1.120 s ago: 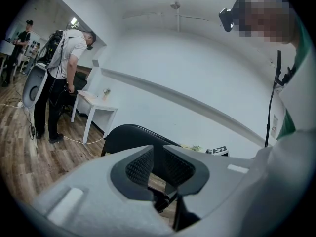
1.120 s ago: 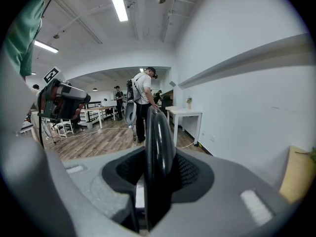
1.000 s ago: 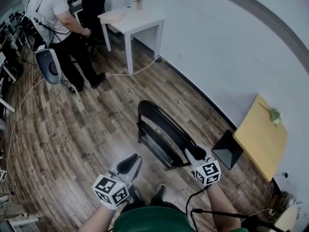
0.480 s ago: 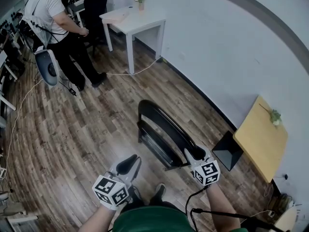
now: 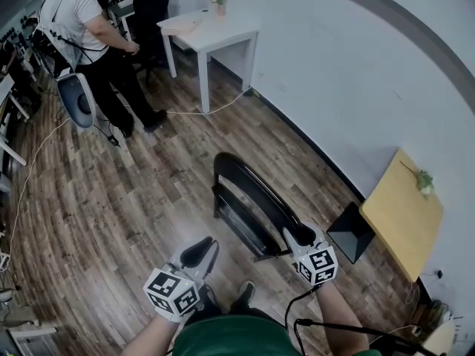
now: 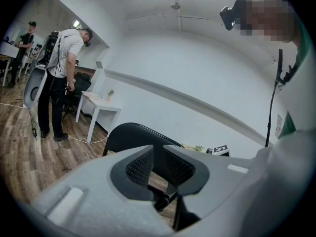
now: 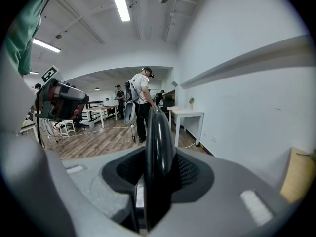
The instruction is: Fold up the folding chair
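The black folding chair [image 5: 249, 199] stands on the wood floor, its seat and back drawn close together. My right gripper [image 5: 298, 235] is shut on the near top edge of the chair's backrest. In the right gripper view that black rim [image 7: 158, 132] runs upright between the jaws of the right gripper [image 7: 155, 169]. My left gripper [image 5: 199, 251] hovers to the left of the chair, apart from it, shut and empty. In the left gripper view the left gripper's [image 6: 154, 166] pads meet, and the chair's backrest [image 6: 129, 135] shows beyond them.
A white wall runs along the right. A white table [image 5: 236, 34] stands at the back, and a person [image 5: 85, 21] is beside it with a cable [image 5: 200, 113] on the floor. A yellow-topped table [image 5: 401, 210] and a black box [image 5: 349, 232] sit right of the chair.
Both grippers and the chair keep their places. Only the person at the back has shifted a little.
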`<state>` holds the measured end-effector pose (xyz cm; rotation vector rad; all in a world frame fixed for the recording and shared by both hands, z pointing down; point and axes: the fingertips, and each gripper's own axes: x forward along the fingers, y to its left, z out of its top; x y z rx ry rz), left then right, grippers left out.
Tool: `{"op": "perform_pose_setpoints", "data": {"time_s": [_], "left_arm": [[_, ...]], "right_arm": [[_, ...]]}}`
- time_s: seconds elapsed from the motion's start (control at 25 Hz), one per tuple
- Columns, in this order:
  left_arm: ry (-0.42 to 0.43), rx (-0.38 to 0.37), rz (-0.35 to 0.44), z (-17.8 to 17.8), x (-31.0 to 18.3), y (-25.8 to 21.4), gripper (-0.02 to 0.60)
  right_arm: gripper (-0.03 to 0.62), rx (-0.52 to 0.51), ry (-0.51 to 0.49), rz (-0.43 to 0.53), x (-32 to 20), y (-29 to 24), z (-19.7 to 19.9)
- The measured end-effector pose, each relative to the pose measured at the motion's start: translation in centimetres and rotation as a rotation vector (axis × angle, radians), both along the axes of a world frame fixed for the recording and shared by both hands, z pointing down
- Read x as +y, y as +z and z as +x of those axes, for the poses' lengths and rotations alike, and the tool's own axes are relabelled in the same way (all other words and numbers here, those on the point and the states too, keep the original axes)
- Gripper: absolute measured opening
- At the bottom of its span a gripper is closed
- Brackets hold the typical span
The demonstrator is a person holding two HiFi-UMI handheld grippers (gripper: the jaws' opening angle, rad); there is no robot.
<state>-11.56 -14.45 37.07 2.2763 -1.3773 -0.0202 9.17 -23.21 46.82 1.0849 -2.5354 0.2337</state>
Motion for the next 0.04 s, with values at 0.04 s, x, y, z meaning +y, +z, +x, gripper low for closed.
{"op": "perform_pose_setpoints", "data": {"time_s": [0.04], "left_arm": [[-0.001,0.000,-0.001,0.10,0.09,0.03,0.064]], "right_arm": [[0.152,-0.001,0.001,0.000,0.04,0.03,0.10]]}}
